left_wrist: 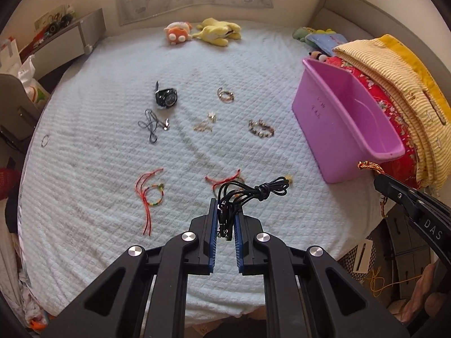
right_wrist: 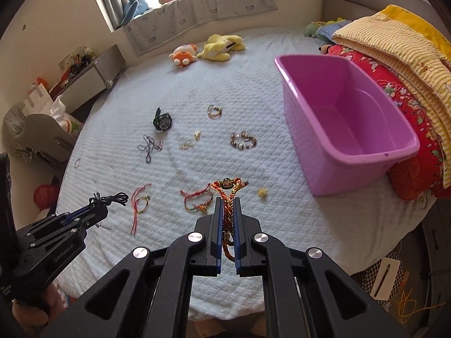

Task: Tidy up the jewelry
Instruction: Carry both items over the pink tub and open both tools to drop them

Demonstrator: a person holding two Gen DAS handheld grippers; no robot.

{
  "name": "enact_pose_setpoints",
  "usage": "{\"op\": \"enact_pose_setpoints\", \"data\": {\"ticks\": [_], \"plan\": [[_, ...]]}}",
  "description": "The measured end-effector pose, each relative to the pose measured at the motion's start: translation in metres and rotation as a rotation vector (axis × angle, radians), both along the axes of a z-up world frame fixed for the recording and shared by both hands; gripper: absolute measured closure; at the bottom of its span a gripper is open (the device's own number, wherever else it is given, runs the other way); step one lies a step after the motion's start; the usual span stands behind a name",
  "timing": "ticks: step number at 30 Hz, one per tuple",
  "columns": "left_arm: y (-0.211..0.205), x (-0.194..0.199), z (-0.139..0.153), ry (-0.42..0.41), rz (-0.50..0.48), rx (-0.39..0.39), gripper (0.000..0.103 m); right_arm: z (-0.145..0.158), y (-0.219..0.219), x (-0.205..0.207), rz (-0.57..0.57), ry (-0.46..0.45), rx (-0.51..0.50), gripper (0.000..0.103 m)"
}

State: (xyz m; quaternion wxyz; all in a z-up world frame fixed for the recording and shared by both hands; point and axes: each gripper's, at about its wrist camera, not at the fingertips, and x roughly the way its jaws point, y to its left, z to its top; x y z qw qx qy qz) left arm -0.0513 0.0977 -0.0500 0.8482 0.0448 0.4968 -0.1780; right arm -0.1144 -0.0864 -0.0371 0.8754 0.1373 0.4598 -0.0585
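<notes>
My left gripper (left_wrist: 226, 208) is shut on a black cord necklace (left_wrist: 260, 190) and holds it above the bed; it also shows in the right wrist view (right_wrist: 103, 201). My right gripper (right_wrist: 228, 204) is shut on an orange braided bracelet with a cartoon charm (right_wrist: 227, 184), near the front of the bed; its tip shows in the left wrist view (left_wrist: 379, 178). The pink bin (right_wrist: 346, 152) stands at right, with no jewelry visible inside. On the bed lie a black watch (left_wrist: 166, 97), a dark cord (left_wrist: 152, 125), a gold chain (left_wrist: 204, 125), bead bracelets (left_wrist: 261, 129) and red string bracelets (left_wrist: 149, 194).
Plush toys (left_wrist: 203, 32) lie at the far side of the white bedspread (left_wrist: 112, 155). Folded red and yellow blankets (right_wrist: 406, 64) are stacked right of the bin. A small ring (left_wrist: 45, 140) lies near the bed's left edge. A small yellow charm (right_wrist: 262, 192) lies before the bin.
</notes>
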Motion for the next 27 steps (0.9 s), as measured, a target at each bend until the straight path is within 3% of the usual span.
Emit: {"op": "enact_pose_setpoints", "data": {"ticks": [7, 13, 21, 27], "plan": [[-0.083, 0.022, 0.054, -0.038, -0.080, -0.036, 0.092, 0.049, -0.072, 0.011, -0.047, -0.027, -0.038, 0.096], [-0.178, 0.045, 0.077, -0.068, -0.097, -0.055, 0.092, 0.059, -0.155, 0.038, -0.009, -0.020, -0.042, 0.096], [-0.293, 0.076, 0.058, 0.030, -0.065, -0.023, 0.092, 0.039, -0.257, 0.086, 0.084, 0.049, 0.015, 0.096], [-0.338, 0.090, 0.029, 0.115, -0.057, 0.029, 0.092, 0.017, -0.293, 0.109, 0.126, 0.109, 0.039, 0.096]]}}
